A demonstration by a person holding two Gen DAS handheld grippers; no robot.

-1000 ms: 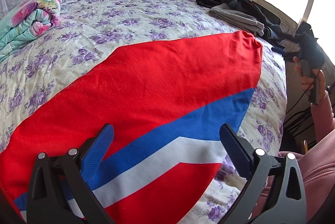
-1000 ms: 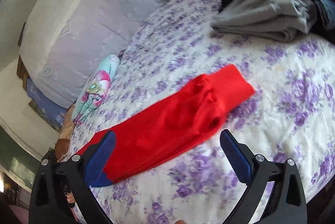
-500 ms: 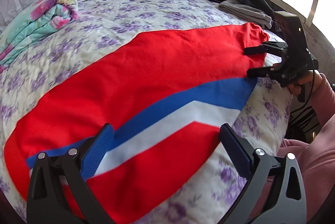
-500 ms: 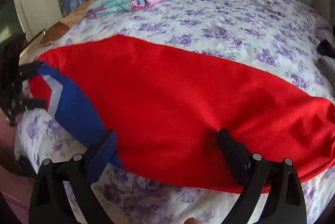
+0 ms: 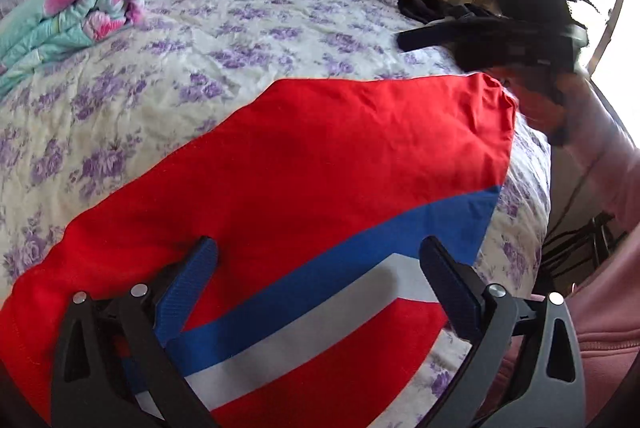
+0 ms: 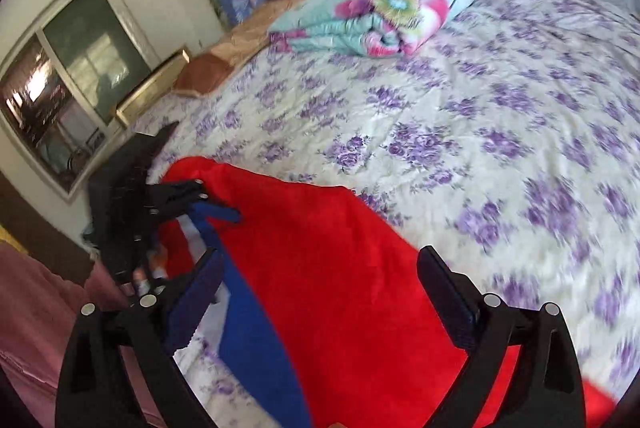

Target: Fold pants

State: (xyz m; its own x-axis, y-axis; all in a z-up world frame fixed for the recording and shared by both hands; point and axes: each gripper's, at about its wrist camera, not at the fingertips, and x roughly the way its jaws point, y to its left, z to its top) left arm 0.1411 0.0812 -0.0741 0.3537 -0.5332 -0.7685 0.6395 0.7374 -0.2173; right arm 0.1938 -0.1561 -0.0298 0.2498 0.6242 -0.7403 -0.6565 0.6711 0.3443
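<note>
Lilac-flowered cream bedding covers the bed (image 5: 248, 39), the largest thing in both views, with a pale headboard cover rising behind it. Across its near side lie the red pants (image 5: 304, 163), spread flat and running diagonally in the left wrist view, with a blue and a white stripe angling over the lower part; in the right wrist view the red cloth (image 6: 344, 268) shows a blue panel along its near edge. A rolled turquoise quilt with pink flowers (image 6: 380, 15) rests near the headboard, well apart from the pants. Dark folded clothes (image 5: 432, 11) sit at the far edge by the window. The left gripper (image 5: 318, 268) hovers over the striped part, fingers spread wide and grasping nothing. The right gripper (image 6: 320, 276) is likewise released above the red cloth, its fingers apart.
</note>
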